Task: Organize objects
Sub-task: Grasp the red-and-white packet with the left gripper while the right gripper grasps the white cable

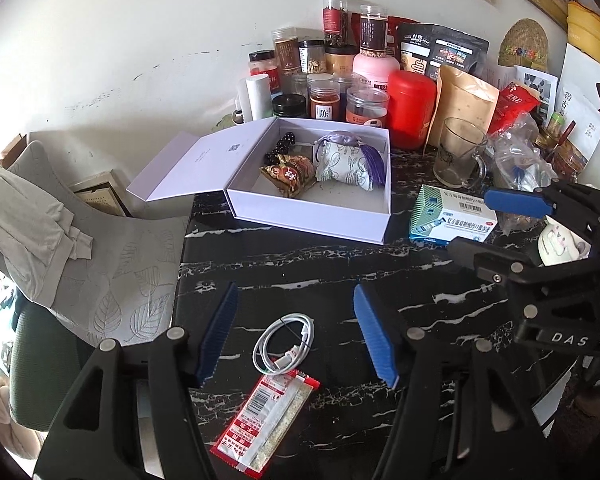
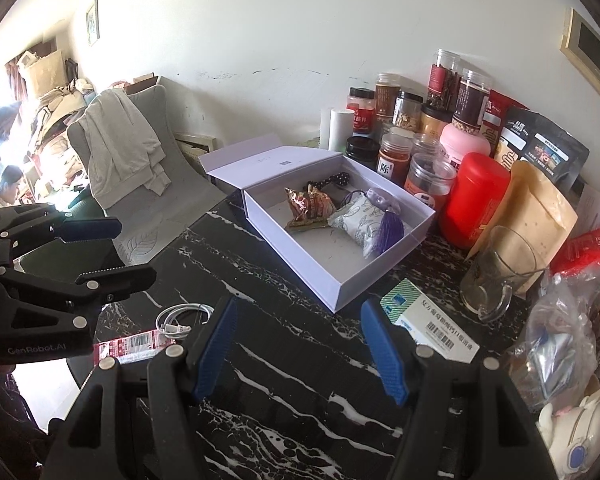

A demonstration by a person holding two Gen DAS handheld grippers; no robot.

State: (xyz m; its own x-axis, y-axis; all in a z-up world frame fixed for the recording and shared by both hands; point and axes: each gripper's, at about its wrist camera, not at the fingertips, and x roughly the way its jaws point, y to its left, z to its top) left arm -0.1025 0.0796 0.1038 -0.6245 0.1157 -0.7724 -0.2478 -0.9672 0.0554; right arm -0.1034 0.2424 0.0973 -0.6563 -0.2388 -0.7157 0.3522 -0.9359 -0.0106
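Note:
An open white box [image 1: 308,222] [image 2: 324,276] sits on the black marble table and holds a brown foil packet [image 1: 288,174] [image 2: 308,206], a patterned sachet with a purple tassel [image 1: 346,164] [image 2: 364,222] and dark beads. My left gripper [image 1: 296,330] [image 2: 100,248] is open just above a coiled white cable [image 1: 284,344] [image 2: 182,318] and a red-and-white sachet [image 1: 266,418] [image 2: 134,346]. My right gripper [image 2: 300,348] [image 1: 480,224] is open and empty beside a blue-green medicine carton [image 1: 450,216] [image 2: 432,326].
Jars [image 1: 332,92], a red canister [image 1: 410,108] [image 2: 474,200], pouches and a glass mug [image 1: 458,152] [image 2: 500,272] crowd the table's back and right. A plastic bag [image 2: 560,344] and a cream toy [image 2: 580,432] lie at right. A grey chair [image 1: 112,264] stands left of the table edge.

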